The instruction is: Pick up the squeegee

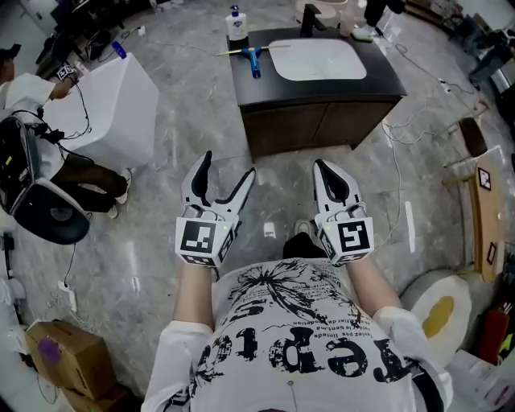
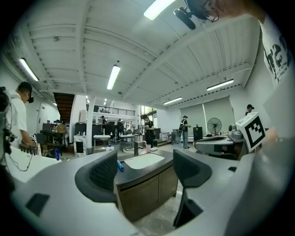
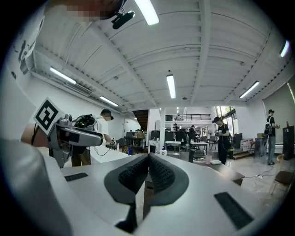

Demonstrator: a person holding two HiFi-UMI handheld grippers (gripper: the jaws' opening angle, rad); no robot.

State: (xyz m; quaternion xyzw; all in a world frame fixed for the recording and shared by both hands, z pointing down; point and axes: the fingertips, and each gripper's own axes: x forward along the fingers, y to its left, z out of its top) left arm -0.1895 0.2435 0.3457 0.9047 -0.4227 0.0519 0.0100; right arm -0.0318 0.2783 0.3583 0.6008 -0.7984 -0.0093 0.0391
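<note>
The squeegee [image 1: 253, 59], with a blue handle and a thin pale blade, lies on the dark vanity top [image 1: 378, 76] left of the white sink [image 1: 315, 59], well ahead of both grippers. In the left gripper view the squeegee [image 2: 120, 166] shows as a small blue shape between the jaws, far off on the cabinet [image 2: 143, 191]. My left gripper [image 1: 228, 171] [image 2: 147, 170] is held in front of my chest, open and empty. My right gripper [image 1: 322, 167] [image 3: 148, 173] is beside it, shut with its pads together and nothing in them.
A white bottle [image 1: 236, 24] stands on the vanity's far left corner. A white cabinet [image 1: 121, 105] with a person beside it stands at the left. Cables trail over the marble floor on the right, near a wooden chair [image 1: 481, 211]. A cardboard box [image 1: 64, 354] lies lower left.
</note>
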